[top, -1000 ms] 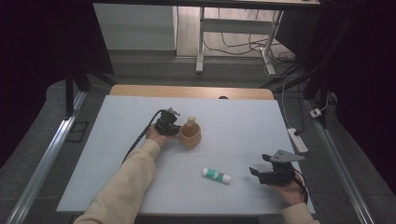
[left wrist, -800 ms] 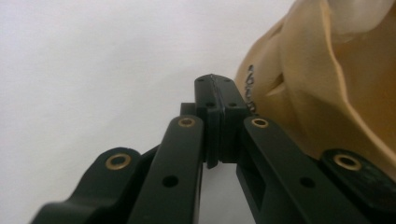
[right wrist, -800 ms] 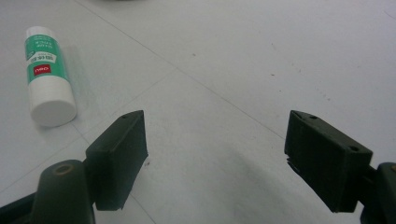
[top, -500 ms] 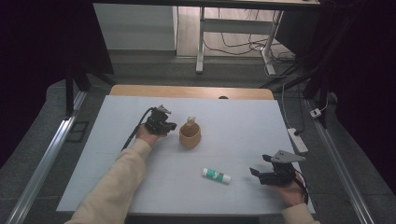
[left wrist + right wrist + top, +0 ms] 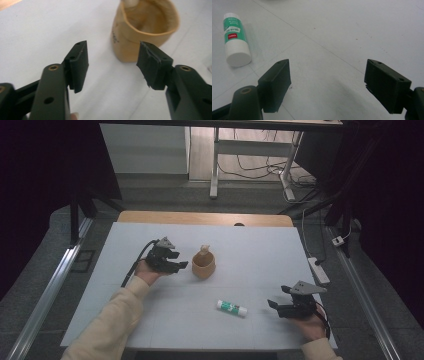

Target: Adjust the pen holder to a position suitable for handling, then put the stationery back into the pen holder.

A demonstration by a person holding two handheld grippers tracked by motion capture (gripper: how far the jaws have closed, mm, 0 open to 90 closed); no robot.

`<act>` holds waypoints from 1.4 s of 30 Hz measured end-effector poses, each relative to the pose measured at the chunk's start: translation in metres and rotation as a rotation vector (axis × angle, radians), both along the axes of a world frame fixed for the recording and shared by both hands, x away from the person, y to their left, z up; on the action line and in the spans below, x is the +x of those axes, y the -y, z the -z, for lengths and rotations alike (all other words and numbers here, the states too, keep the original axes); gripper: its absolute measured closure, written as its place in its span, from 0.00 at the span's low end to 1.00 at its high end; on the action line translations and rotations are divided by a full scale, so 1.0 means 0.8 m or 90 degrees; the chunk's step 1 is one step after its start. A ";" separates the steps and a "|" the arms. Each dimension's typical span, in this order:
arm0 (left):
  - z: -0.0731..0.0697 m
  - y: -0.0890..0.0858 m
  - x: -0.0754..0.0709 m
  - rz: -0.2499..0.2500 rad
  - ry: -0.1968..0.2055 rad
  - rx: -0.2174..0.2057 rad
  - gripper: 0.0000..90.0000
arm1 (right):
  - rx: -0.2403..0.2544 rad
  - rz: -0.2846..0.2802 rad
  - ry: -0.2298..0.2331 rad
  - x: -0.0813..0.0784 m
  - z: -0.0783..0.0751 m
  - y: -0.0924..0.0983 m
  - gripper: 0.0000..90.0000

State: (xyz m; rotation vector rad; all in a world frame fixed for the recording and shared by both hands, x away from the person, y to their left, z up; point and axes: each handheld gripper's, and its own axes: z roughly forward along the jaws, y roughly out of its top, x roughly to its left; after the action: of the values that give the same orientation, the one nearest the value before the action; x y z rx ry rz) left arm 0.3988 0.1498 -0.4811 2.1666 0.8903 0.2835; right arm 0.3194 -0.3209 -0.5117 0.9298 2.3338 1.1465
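A tan cup (image 5: 203,265) stands upright near the middle of the white table (image 5: 250,250), with a pale object (image 5: 203,252) sticking out of its top. My left gripper (image 5: 177,266) is open just left of the cup and apart from it; in the left gripper view the cup (image 5: 145,30) sits beyond the open gripper (image 5: 113,66). A white and green glue stick (image 5: 232,308) lies on its side at the front. My right gripper (image 5: 272,304) is open to its right, nothing between its fingers. In the right gripper view the glue stick (image 5: 235,39) lies upper left of the gripper (image 5: 327,82).
A wooden strip (image 5: 205,218) runs along the table's far edge. A power strip (image 5: 319,270) lies by the right edge. Metal rails (image 5: 45,295) flank the table, and a desk frame with cables (image 5: 260,165) stands on the floor beyond.
My left gripper has drawn back to the left, away from the cup, and now stands apart from it. The right gripper and the glue stick have not moved.
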 end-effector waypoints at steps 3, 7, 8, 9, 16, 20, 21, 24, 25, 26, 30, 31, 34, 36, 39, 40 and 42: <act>-0.006 0.003 -0.008 0.013 0.008 -0.003 0.42 | 0.002 -0.001 0.003 0.000 0.000 0.000 0.23; -0.015 0.013 -0.020 0.039 0.026 -0.004 0.43 | -0.001 -0.002 0.003 0.000 0.000 0.000 0.23; -0.017 0.016 -0.022 0.046 0.029 -0.006 0.43 | -0.001 -0.002 0.002 0.000 0.000 0.000 0.23; -0.019 0.018 -0.025 0.055 0.033 -0.006 0.44 | 0.000 -0.001 0.003 0.000 0.000 0.000 0.23; -0.027 0.034 -0.038 0.093 0.040 -0.013 0.44 | 0.000 -0.004 0.005 0.000 0.000 -0.002 0.23; -0.029 0.042 -0.040 0.108 0.041 -0.015 0.43 | -0.003 -0.005 0.003 0.001 0.000 -0.002 0.23; -0.030 0.044 -0.040 0.111 0.041 -0.015 0.43 | -0.002 -0.005 0.001 0.001 0.000 -0.002 0.23; -0.031 0.052 -0.041 0.121 0.041 -0.018 0.43 | -0.002 -0.004 0.001 0.000 0.001 -0.002 0.23; -0.031 0.055 -0.042 0.127 0.041 -0.017 0.43 | -0.002 -0.004 0.002 0.000 0.000 -0.002 0.23; -0.031 0.059 -0.042 0.130 0.041 -0.018 0.43 | -0.002 -0.004 0.002 0.000 0.000 -0.002 0.23; -0.030 0.072 -0.044 0.153 0.038 -0.009 0.43 | -0.004 -0.004 0.001 0.000 0.001 -0.002 0.23; -0.029 0.076 -0.045 0.158 0.037 -0.008 0.43 | -0.003 -0.004 0.001 0.000 0.001 -0.002 0.23; -0.029 0.086 -0.046 0.170 0.036 -0.007 0.43 | -0.002 -0.005 0.001 0.000 0.001 -0.002 0.23; -0.029 0.093 -0.048 0.180 0.036 -0.006 0.43 | -0.004 -0.005 0.001 0.000 0.001 -0.002 0.23; -0.028 0.105 -0.049 0.196 0.035 0.001 0.43 | -0.005 -0.005 0.001 0.000 0.001 -0.002 0.23; -0.027 0.110 -0.050 0.200 0.033 0.003 0.43 | -0.005 -0.005 0.001 0.000 0.001 -0.002 0.23; -0.026 0.118 -0.051 0.211 0.032 0.008 0.43 | -0.005 -0.005 0.001 0.000 0.001 -0.002 0.23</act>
State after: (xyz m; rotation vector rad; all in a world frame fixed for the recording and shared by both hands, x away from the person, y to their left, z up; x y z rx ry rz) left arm 0.3582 0.0557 -0.4602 2.2643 0.4911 0.1769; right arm 0.3195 -0.3193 -0.5124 0.9175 2.3420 1.1400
